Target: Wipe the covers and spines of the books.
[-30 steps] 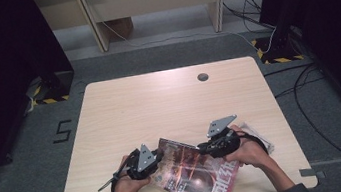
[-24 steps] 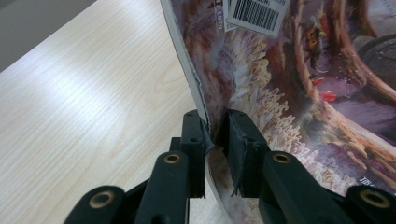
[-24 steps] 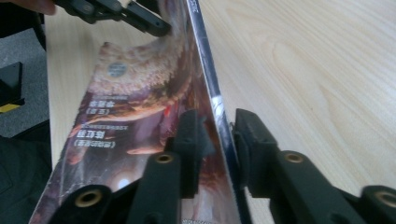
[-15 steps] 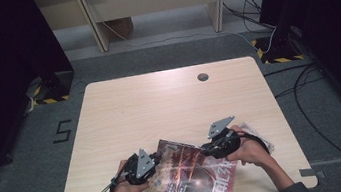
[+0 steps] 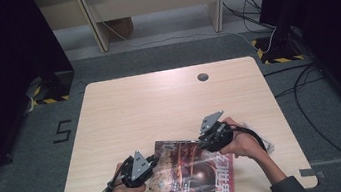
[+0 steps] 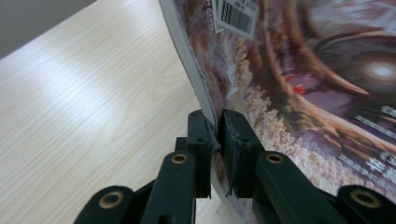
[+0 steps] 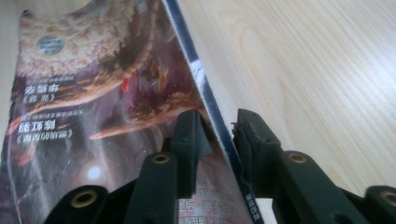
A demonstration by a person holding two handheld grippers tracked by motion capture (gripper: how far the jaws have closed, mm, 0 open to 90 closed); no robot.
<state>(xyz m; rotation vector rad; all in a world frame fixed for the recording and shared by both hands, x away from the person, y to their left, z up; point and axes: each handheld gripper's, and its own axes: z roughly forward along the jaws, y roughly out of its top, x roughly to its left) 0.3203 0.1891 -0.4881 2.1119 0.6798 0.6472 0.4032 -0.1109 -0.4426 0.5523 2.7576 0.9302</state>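
- A magazine is seen at the near edge of the table, between the two hands, lying skewed to the table edge.
- Left gripper: clamped on the magazine's left edge. In the left gripper view the jaws are pressed onto the edge with no gap, and the pages are seen bowed upward from the pinch.
- Right gripper: jaws have just been opening. In the right gripper view the spine is seen between the pads, with a gap on the outer side; the inner pad looks close to or on the cover. Judged as released or nearly so, not a firm grip.
- Barcode label is seen on the cover near the far corner in the left gripper view.
- Something pale, paper or plastic, is seen under the right hand; what it is cannot be told.
- Progress, as judged: the magazine is already placed or shifted into position near the table front; the right side is being let go, the left side is not yet released.
- Left to do, as judged: the left jaws to be opened, both grippers to be drawn clear. Whether the magazine lies fully flat cannot be told.
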